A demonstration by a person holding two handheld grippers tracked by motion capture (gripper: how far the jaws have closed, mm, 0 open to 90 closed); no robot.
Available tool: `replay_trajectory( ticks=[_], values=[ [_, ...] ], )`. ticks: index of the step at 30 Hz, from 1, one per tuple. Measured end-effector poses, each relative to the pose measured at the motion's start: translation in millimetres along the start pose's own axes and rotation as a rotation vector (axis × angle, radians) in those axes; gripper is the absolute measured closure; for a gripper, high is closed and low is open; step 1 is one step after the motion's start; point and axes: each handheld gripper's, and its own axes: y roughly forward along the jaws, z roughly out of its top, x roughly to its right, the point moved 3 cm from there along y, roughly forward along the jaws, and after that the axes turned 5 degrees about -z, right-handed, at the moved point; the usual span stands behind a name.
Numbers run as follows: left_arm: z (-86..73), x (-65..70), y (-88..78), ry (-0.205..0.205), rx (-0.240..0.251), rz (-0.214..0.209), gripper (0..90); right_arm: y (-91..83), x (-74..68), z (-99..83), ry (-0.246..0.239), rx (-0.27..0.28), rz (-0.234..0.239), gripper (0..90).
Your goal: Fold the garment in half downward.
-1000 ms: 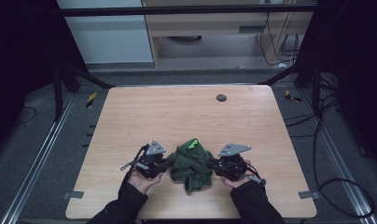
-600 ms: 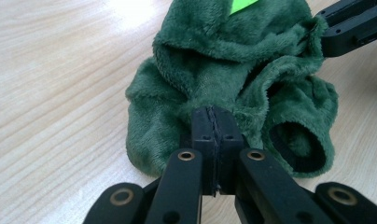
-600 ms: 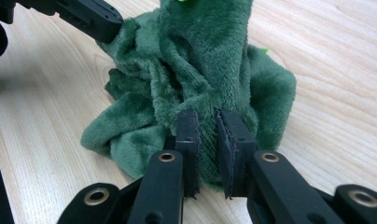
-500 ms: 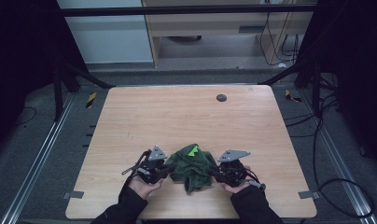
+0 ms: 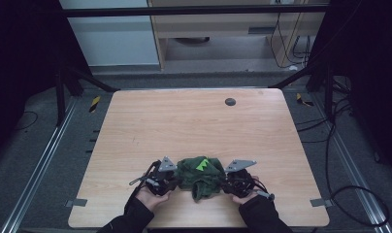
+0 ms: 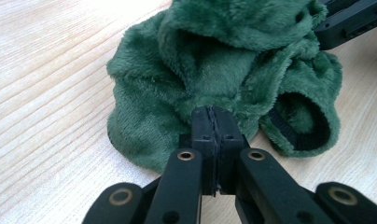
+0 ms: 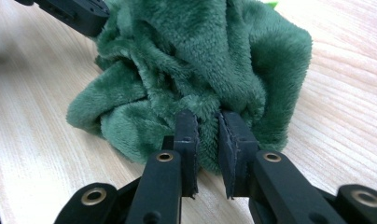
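Near the front edge of the wooden counter [image 5: 184,126], close to the person, lies a bunched-up green fuzzy cloth [image 5: 200,175]. It looks soft and furry, like a little piece of clothing. It has a bright green patch [image 5: 202,164] on top. One round opening in it has a black stretchy band [image 6: 302,135] around it, and that part rests on the wood.

A hand sits on each side of the cloth. The left gripper [image 6: 213,122] is at the left side of the cloth. Its two black jaws are squeezed tight together, and a bit of the green fuzz is pinched at their tips. The cloth rises up right in front of them.

The right gripper [image 7: 207,122] is at the right side of the cloth. Its jaws have a small gap between them and have just been opening a little. A fold of the green cloth sits in that gap, and the pads still touch it on both sides.

Both grippers point toward each other, with the cloth between them. Each one has a grey three-cornered plate on top. Dark sleeves [image 5: 136,216] come in from the bottom of the high view.

Far across the counter, near the back edge, there is a small dark round spot [image 5: 230,102]. It is well apart from the cloth.
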Motion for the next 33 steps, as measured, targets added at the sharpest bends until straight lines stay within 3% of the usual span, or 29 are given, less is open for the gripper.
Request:
replay_trajectory(
  ticks=[8,17,22,28,33],
  values=[
    [-1.0,-0.9,-9.7,-0.018,0.018,0.008,80.1,-5.0,-0.1,1.5,0.007,0.019,0.004,74.8],
    [1.2,-4.2,-35.2,-0.034,0.071,0.016,73.8,-27.1,5.0,5.6,0.042,0.096,-0.013,74.4],
    [6.1,-12.2,-43.1,-0.047,0.095,0.036,76.1,-35.9,12.4,13.5,0.053,0.134,-0.04,77.2],
    [9.9,-21.9,-42.8,-0.084,0.12,0.074,81.8,-35.0,18.3,19.2,0.079,0.133,-0.053,83.7],
    [17.5,-27.1,-41.6,-0.074,0.139,0.122,87.0,-29.7,25.0,28.0,0.087,0.136,-0.074,89.5]
  ],
)
